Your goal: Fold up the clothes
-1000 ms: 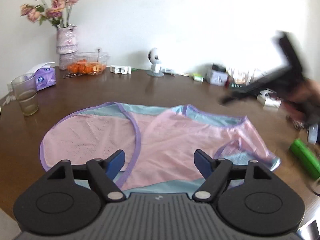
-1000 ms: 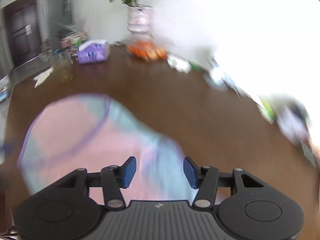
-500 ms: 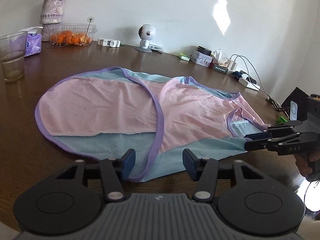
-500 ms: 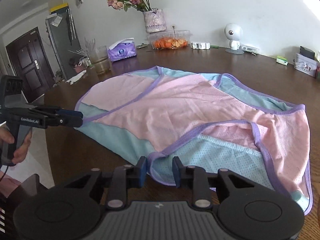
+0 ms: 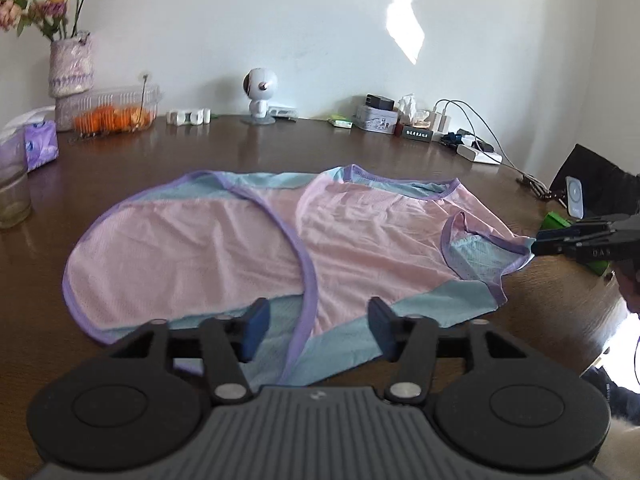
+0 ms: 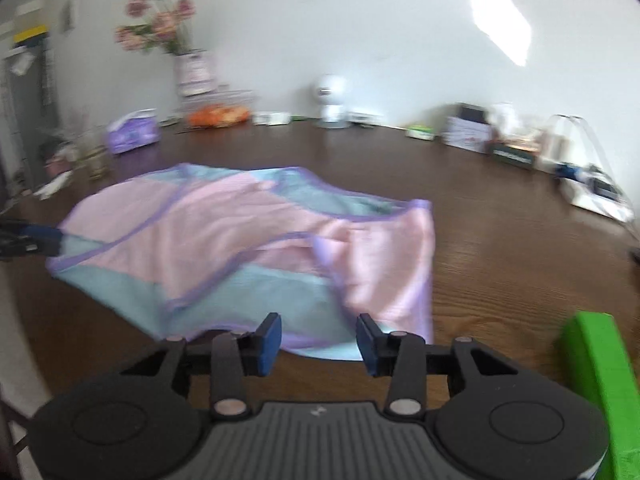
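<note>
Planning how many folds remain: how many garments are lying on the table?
1. A single pink, blue and purple mesh garment lies spread on the brown table, between both grippers. Nothing else cloth-like shows, though the fisheye edges could hide more.

We hold our left gripper [image 5: 314, 330] and our right gripper [image 6: 319, 339] low and level, each pointing forward with its jaws spread wide apart and gripping nothing.
</note>
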`<action>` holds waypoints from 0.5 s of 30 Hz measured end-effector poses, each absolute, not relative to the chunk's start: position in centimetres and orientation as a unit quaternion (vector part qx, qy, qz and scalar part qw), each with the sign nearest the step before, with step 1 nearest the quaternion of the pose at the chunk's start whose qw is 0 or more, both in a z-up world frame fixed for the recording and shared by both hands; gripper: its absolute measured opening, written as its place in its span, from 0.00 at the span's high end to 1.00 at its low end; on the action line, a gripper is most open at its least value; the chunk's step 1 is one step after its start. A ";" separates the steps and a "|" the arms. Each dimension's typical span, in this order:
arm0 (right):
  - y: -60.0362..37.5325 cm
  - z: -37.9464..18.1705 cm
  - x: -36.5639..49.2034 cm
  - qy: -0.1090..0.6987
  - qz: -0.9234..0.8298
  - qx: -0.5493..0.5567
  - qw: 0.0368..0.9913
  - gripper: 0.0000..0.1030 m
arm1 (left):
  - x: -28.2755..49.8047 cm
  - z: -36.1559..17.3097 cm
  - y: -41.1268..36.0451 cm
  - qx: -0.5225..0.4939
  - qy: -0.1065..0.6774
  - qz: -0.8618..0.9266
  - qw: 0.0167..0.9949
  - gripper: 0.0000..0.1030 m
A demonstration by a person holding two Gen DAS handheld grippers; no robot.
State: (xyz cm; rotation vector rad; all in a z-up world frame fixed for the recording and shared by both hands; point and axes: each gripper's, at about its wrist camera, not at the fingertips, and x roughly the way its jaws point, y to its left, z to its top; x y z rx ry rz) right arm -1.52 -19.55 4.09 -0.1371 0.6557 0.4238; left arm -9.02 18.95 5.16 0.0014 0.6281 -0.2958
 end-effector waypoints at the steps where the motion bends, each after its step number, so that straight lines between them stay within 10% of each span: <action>1: -20.1 3.6 -0.8 0.320 0.188 -0.063 0.926 0.61 | -8.2 4.7 18.6 0.010 0.316 -0.151 0.936 0.44; 4: -20.5 2.1 0.1 0.343 0.173 -0.046 0.922 0.92 | -6.5 3.4 18.5 -0.007 0.348 -0.157 0.924 0.64; 9: -22.1 2.5 -2.1 0.351 0.171 -0.044 0.920 0.91 | -6.2 4.0 17.6 -0.001 0.358 -0.154 0.921 0.64; 15: -24.1 5.2 -1.2 0.296 0.171 -0.006 0.940 0.47 | -4.3 6.7 7.7 0.007 0.290 -0.302 0.908 0.38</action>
